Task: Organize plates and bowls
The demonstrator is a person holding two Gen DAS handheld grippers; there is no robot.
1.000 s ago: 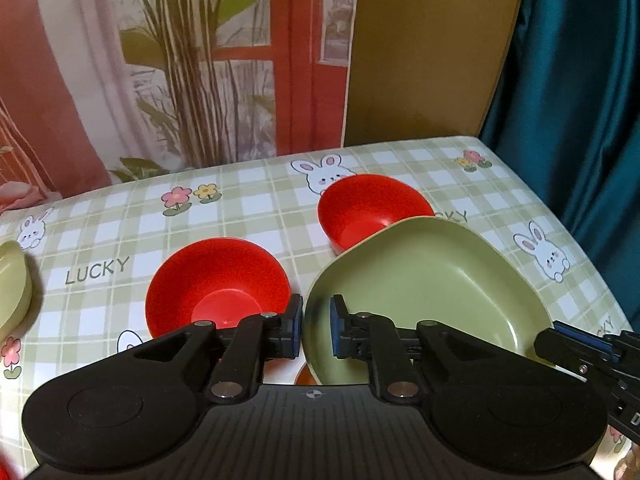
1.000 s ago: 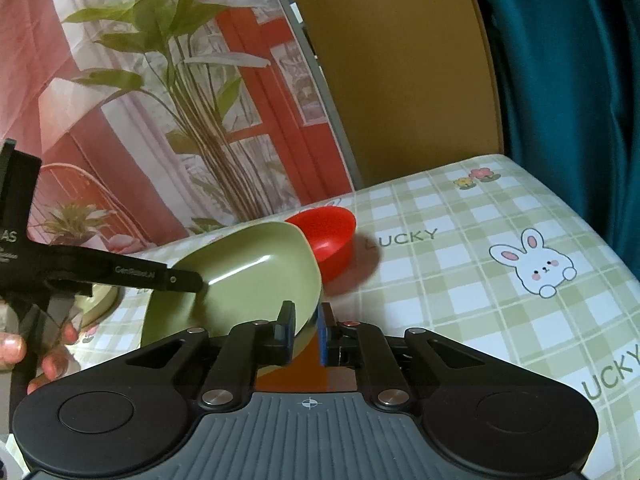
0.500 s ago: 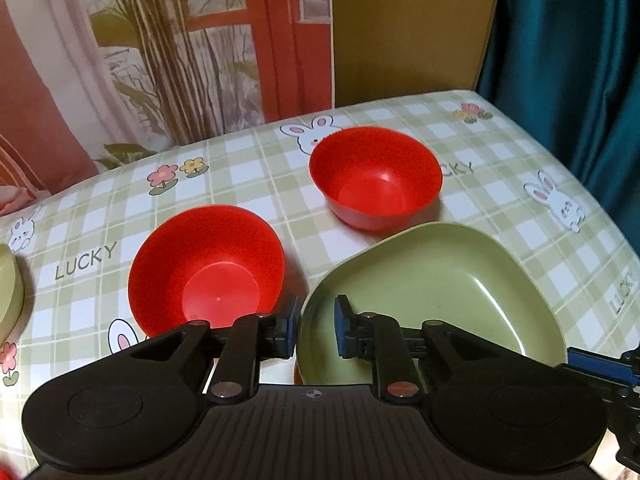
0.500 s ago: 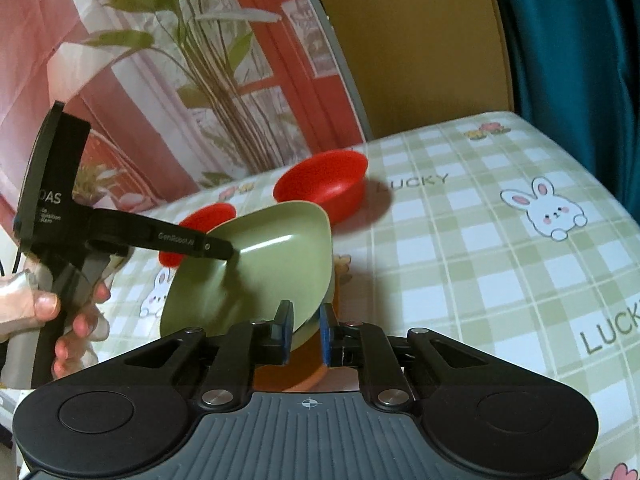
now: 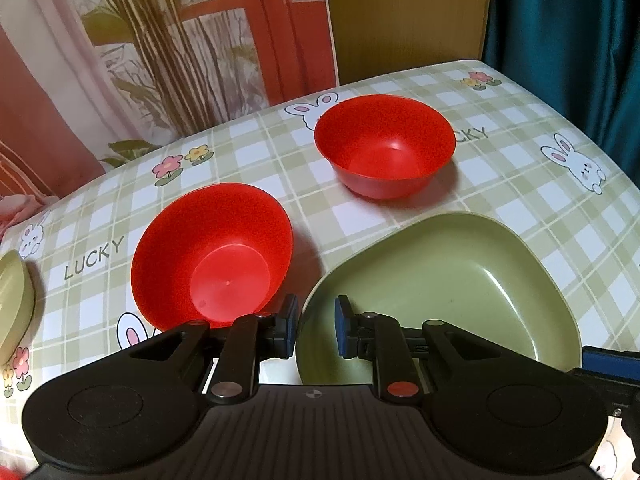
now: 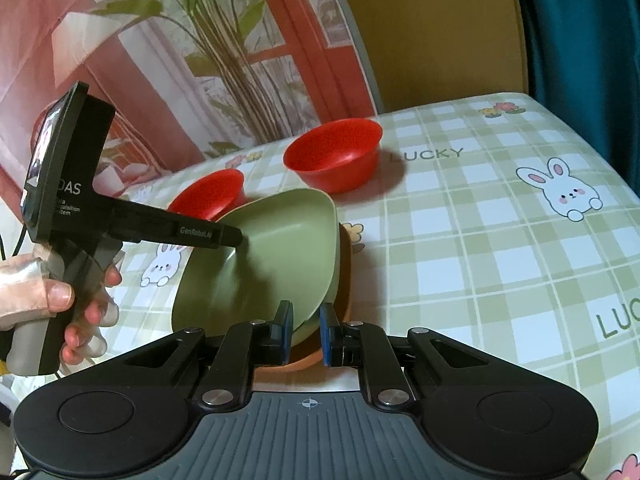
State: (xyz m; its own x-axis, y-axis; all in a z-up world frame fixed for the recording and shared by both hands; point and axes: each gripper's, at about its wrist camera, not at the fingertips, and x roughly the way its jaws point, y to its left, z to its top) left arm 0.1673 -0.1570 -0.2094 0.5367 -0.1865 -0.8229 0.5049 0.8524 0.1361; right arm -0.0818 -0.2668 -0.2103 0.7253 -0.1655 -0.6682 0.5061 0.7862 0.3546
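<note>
Both grippers hold one sage-green rounded-triangular plastic plate (image 5: 452, 292), lifted and tilted above the table. The left gripper (image 5: 316, 326) clamps the plate's near rim, one blue-padded finger outside the rim and one inside the dish. The right gripper (image 6: 305, 332) is closed on the opposite rim, its two blue pads pinching the green edge between them. In the right wrist view the plate (image 6: 272, 264) slopes steeply, its far edge raised; a brown-orange dish (image 6: 345, 276) lies directly beneath it, mostly hidden. The person's left hand (image 6: 60, 300) grips the left tool's handle at the frame's left edge.

Two glossy red plastic bowls stand on the green-and-white checked tablecloth with rabbit and flower prints (image 5: 532, 200). The nearer red bowl (image 5: 212, 256) sits just beside the plate's left rim, close to the left gripper's outer finger. The farther red bowl (image 5: 384, 146) stands upright beyond the plate, apart from both. A second sage-green dish (image 5: 14, 308) shows partly at the left wrist view's left edge. A teal curtain (image 5: 568, 32) hangs at the right.
</note>
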